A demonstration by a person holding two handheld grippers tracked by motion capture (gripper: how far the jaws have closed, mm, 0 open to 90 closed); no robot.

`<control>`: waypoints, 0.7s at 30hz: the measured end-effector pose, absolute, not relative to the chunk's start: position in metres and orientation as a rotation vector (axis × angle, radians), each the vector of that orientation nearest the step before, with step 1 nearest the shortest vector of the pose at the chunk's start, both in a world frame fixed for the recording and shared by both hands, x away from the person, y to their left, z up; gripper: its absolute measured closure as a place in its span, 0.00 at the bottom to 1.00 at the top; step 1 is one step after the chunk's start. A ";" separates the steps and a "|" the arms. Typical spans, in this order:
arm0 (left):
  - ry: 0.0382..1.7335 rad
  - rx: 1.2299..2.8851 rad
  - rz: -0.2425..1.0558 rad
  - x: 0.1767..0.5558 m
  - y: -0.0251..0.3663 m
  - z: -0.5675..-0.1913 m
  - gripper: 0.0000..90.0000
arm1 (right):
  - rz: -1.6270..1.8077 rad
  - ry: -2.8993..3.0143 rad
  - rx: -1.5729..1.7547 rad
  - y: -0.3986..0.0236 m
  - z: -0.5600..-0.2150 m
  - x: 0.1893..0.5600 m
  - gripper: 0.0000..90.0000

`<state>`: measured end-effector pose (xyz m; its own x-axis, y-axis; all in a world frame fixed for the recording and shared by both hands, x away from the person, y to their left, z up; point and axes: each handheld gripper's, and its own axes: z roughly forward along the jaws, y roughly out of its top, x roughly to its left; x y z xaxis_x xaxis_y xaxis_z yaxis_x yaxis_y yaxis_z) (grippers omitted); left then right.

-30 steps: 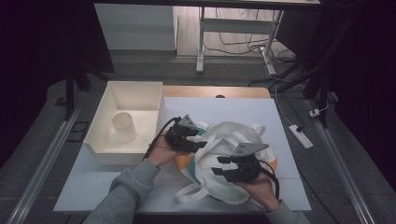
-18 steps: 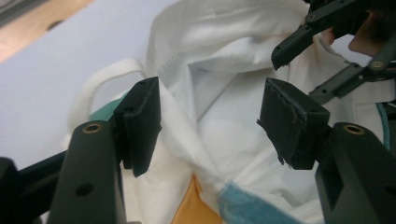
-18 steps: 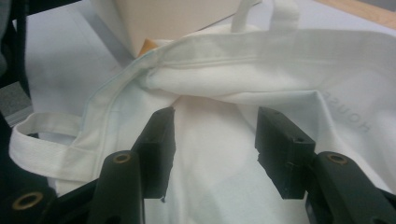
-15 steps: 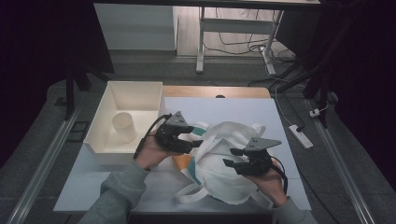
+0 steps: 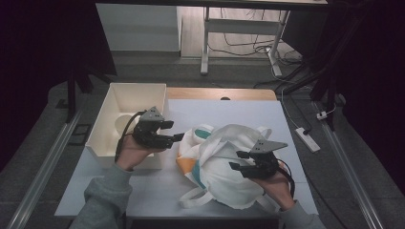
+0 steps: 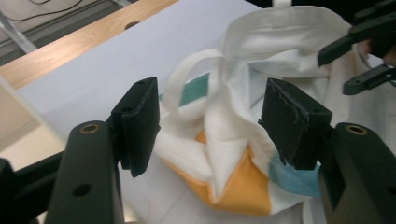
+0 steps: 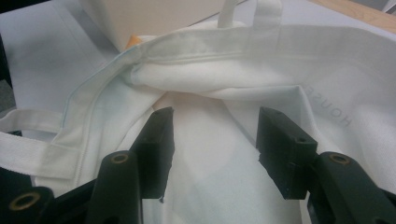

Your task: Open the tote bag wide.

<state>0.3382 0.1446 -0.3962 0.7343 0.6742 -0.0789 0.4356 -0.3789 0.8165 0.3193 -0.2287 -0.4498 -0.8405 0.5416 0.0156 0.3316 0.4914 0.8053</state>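
White table (image 5: 239, 112) is carrying a crumpled tote (image 5: 229, 167) by its near edge, both grippers hanging open-jawed and empty, left gripper (image 5: 176, 131) having just widened, right gripper (image 5: 236, 160) over cloth; next move: pinching the rim.

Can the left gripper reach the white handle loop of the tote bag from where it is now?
Probably yes. The left gripper has open jaws with nothing between them, pointed at the tote bag. The handle loop lies uncovered just ahead, and the right gripper is over the far side.
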 end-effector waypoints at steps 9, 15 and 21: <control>0.952 1.989 0.387 0.346 0.179 -0.392 0.40 | 1.254 2.502 0.748 -0.229 -0.452 0.320 0.51; 1.014 1.974 0.403 0.352 0.195 -0.394 0.40 | 1.239 2.505 0.739 -0.228 -0.453 0.320 0.51; 1.051 1.953 0.421 0.352 0.207 -0.391 0.40 | 1.230 2.498 0.741 -0.230 -0.453 0.320 0.51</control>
<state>0.3519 0.2073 -0.3914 0.5892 0.8022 -0.0961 0.5136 -0.2800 0.8111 0.3196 -0.2300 -0.4527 -0.8363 0.5482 -0.0073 0.3287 0.5119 0.7937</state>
